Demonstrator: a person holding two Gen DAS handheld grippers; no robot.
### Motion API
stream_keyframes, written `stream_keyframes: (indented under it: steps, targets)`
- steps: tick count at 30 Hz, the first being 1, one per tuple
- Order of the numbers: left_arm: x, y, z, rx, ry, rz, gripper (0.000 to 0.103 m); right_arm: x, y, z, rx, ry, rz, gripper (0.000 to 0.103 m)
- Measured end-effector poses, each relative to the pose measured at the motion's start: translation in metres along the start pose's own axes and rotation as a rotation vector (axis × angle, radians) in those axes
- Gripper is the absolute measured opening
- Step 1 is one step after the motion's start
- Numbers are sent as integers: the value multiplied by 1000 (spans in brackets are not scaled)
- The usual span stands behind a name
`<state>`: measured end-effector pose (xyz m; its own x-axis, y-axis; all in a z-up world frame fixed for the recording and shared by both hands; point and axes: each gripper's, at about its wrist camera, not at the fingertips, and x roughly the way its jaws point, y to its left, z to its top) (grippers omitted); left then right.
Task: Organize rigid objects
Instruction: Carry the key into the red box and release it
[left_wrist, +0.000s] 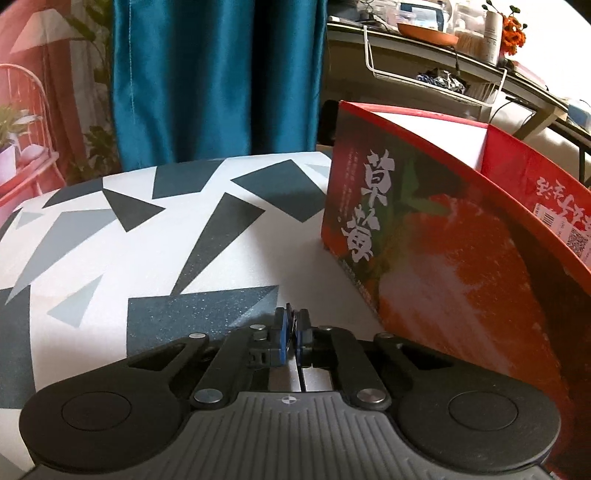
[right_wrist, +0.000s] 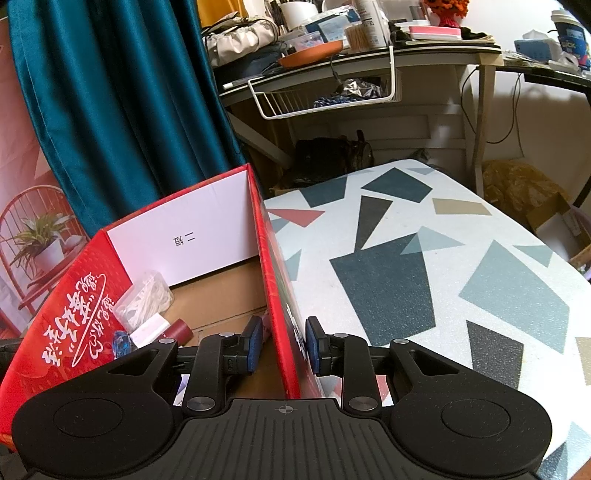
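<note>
Red printed cardboard forms the strawberry box (right_wrist: 92, 295) that stands open on the table, which wears a white cloth scattered with grey and dark triangles (left_wrist: 147, 236). Several small things already lie on the box's brown floor, against its left side: a clear plastic case of white sticks (right_wrist: 146, 295), a small white block (right_wrist: 147, 328), a short dark-red cylinder (right_wrist: 181, 329) and a bit of blue wrapping (right_wrist: 122, 341). The tabletop seen from both wrists carries no loose item, so the gathering looks largely done; what may remain out of sight I cannot tell. The right gripper (right_wrist: 283, 345) straddles the box's right wall (right_wrist: 275, 295), one blue pad inside the box and one outside. The jaws stand only partly apart, and a thin gap seems to show on each side of the wall, so whether they actually pinch it is unclear. The left gripper (left_wrist: 292, 328) hovers just beside the box's outer printed face (left_wrist: 424, 258), over bare cloth, its two blue pads pressed together with nothing between them.
</note>
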<state>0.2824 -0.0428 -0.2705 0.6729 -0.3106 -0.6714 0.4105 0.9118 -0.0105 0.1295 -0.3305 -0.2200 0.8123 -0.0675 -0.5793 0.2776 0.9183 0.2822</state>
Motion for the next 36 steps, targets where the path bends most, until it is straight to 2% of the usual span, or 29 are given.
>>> stream_keyframes:
  steps: [7, 12, 15, 19, 23, 27, 30, 36]
  targets:
    - [-8, 0, -1, 0, -15, -20, 6, 0, 0, 0, 0, 1, 1, 24]
    - [-20, 4, 13, -26, -52, -29, 6, 0, 0, 0, 0, 1, 1, 24]
    - [-32, 3, 32, 6, -97, -57, 6, 0, 0, 0, 0, 1, -1, 24]
    - [-55, -4, 67, 61, -195, -89, 6, 0, 1, -1, -4, 2, -10, 22]
    - [-73, -21, 89, 75, -262, -180, 6, 0, 1, -1, 3, 4, -14, 22]
    - [-71, -50, 92, 124, -259, -265, 6, -1, 1, 0, 0, 5, -15, 21]
    - [-60, -67, 90, 148, -228, -311, 6, -1, 1, 0, -1, 5, -14, 21]
    - [-41, -84, 79, 248, -171, -346, 6, -1, 1, 0, -3, 5, -13, 21]
